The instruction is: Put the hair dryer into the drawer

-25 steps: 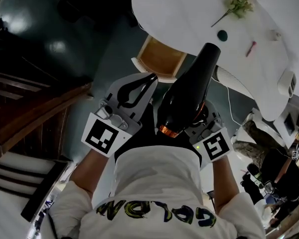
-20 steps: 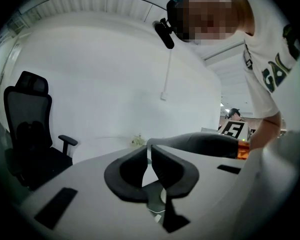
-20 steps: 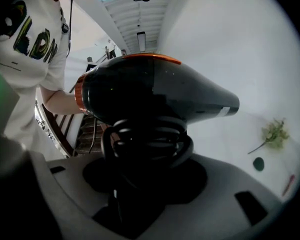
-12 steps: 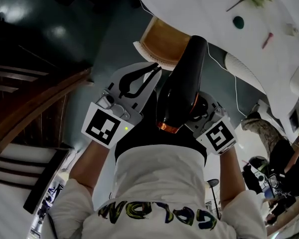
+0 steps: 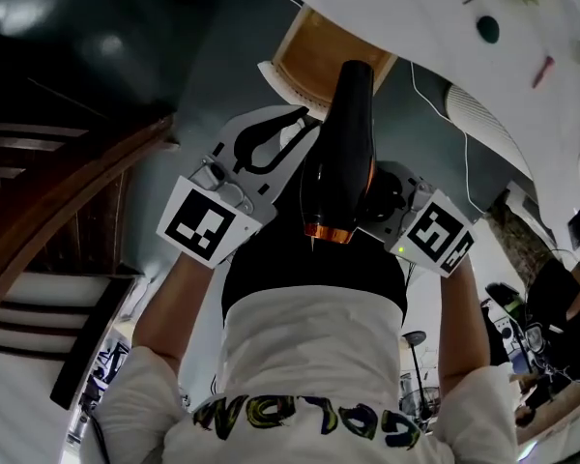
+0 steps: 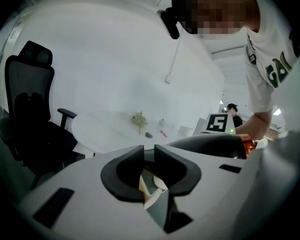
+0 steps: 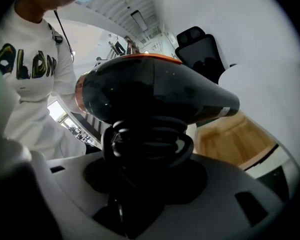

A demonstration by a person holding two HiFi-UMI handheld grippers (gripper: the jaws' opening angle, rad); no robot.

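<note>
Half done — hair dryer gripped by right gripper jaws, poised just short of open drawer, not yet inside; left gripper jaws closed, empty.

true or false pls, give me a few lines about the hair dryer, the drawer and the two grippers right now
1. The right gripper is clamped on the hair dryer. True.
2. The drawer is closed. False: it stands open under the white table, and its wooden inside shows.
3. The hair dryer already lies in the drawer. False: it is in the right gripper's hold, with its nozzle pointing toward the open drawer.
4. The left gripper carries nothing. True.
5. The hair dryer is white. False: it is black with an orange ring at its back end.
6. A black office chair stands by the white table. True.
</note>
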